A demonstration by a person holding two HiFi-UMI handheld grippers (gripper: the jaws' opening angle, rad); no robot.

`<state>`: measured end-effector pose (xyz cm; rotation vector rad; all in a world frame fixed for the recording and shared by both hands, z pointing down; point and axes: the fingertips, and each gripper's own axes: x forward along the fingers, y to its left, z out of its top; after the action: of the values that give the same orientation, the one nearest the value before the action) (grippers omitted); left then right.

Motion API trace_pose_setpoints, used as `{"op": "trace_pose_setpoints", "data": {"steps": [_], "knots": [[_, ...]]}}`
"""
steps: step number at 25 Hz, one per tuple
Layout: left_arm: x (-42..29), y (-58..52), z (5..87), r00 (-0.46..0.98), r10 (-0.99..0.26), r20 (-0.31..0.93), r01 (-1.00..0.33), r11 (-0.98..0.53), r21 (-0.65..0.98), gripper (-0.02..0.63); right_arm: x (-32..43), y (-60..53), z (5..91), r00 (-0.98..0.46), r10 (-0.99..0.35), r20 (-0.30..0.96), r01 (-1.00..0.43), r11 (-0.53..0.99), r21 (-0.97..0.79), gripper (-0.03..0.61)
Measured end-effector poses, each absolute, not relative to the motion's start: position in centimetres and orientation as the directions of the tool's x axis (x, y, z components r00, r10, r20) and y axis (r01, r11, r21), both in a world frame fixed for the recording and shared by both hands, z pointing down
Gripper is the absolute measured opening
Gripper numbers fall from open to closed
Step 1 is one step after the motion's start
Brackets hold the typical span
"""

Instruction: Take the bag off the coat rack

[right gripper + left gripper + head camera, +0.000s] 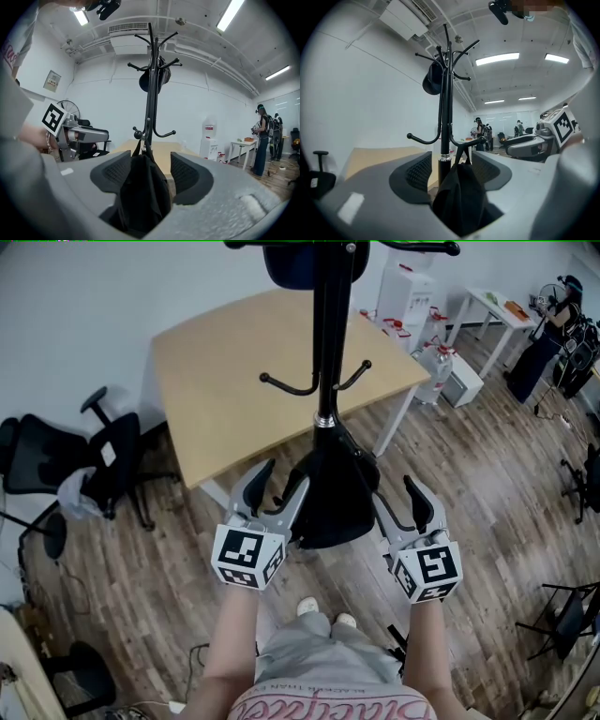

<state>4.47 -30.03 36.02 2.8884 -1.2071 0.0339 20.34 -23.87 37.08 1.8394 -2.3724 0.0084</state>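
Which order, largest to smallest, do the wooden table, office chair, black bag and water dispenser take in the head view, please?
1. wooden table
2. office chair
3. black bag, though it hangs nearer the camera, so chair versus bag is unsure
4. water dispenser, far off
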Motion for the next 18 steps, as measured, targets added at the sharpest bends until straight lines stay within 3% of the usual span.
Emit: {"op": "trace_pose_setpoints", "data": {"steps": [3, 7, 11, 14, 18], "knots": [[4.9, -30.1, 36.2, 0.703, -0.71, 0.027, -0.711, -0.703, 0.014, 0.375, 20.8, -24.3, 37.3, -0.252, -0.961, 0.113, -0.965, 0.259, 0.047, 0.318], [5.1, -29.9, 36.9, 0.687, -0.726, 0.036, -0.726, -0.687, 0.011, 0.391, 21.2, -24.8, 38.2, -0.288, -0.949, 0.132, -0.956, 0.293, 0.021, 0.339], [5.6, -29.8, 38.9, 0.691, -0.718, 0.082, -0.722, -0.69, 0.045, 0.455, 21.1, -25.6, 40.1, -0.346, -0.92, 0.184, -0.936, 0.353, 0.002, 0.339], [5.4, -30.1, 40.5, 0.67, -0.732, 0.124, -0.742, -0.667, 0.066, 0.443, 21.3, -26.6, 41.6, -0.372, -0.902, 0.221, -0.925, 0.381, -0.004, 0.339], [5.3, -30.4, 42.7, 0.651, -0.739, 0.173, -0.756, -0.65, 0.069, 0.38, 21.7, -27.9, 43.9, -0.392, -0.879, 0.271, -0.914, 0.406, -0.006, 0.336]]}}
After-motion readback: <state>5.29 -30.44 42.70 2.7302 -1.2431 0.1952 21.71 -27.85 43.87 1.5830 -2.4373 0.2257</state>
